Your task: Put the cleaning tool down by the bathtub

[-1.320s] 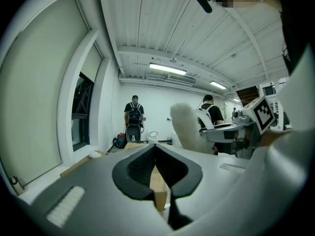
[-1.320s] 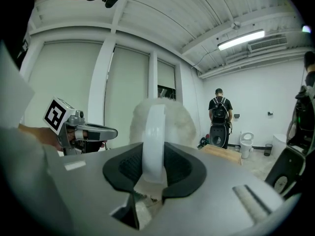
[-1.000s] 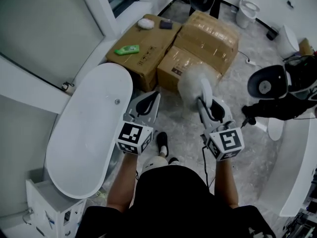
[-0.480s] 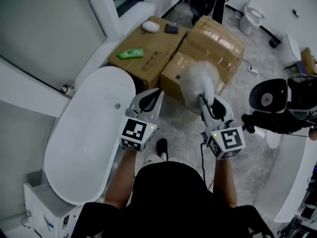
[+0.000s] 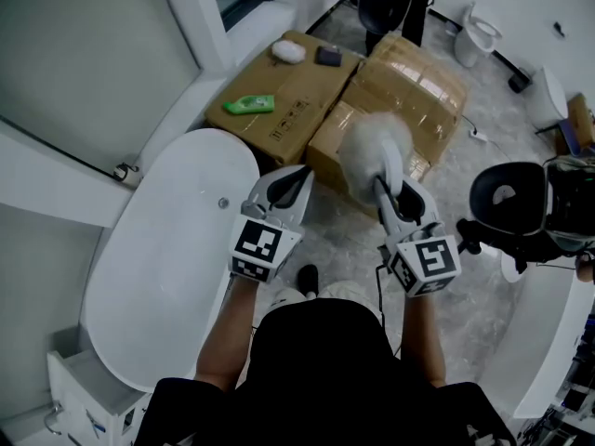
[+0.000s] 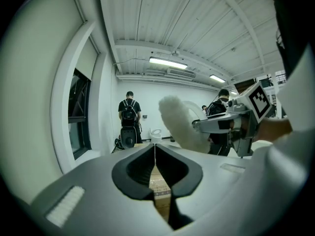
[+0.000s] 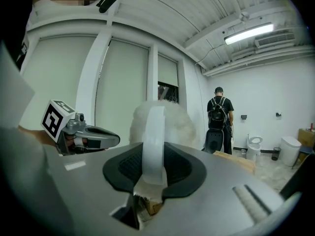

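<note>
The cleaning tool is a fluffy white duster [image 5: 374, 147] on a flat white handle [image 7: 153, 144]. My right gripper [image 5: 391, 189] is shut on that handle and holds the duster up over the cardboard boxes; its fluffy head [image 7: 162, 124] rises beyond the jaws. The duster [image 6: 178, 123] also shows to the right in the left gripper view. My left gripper [image 5: 294, 182] is shut with nothing in it, jaws closed together [image 6: 155, 154], just right of the white bathtub [image 5: 158, 277]. The tub lies at the left by the wall.
Two cardboard boxes [image 5: 390, 91] stand ahead, one with a green packet [image 5: 247, 105], a white lump [image 5: 287, 51] and a dark item on top. A black round device [image 5: 507, 203] on a stand is at right. A person with a backpack [image 7: 218, 117] stands far off. A toilet [image 5: 478, 31] sits beyond.
The view has shifted slightly toward the boxes; both grippers have kept their pose, the right one still holding the duster upright. The tub sits a little lower left.
</note>
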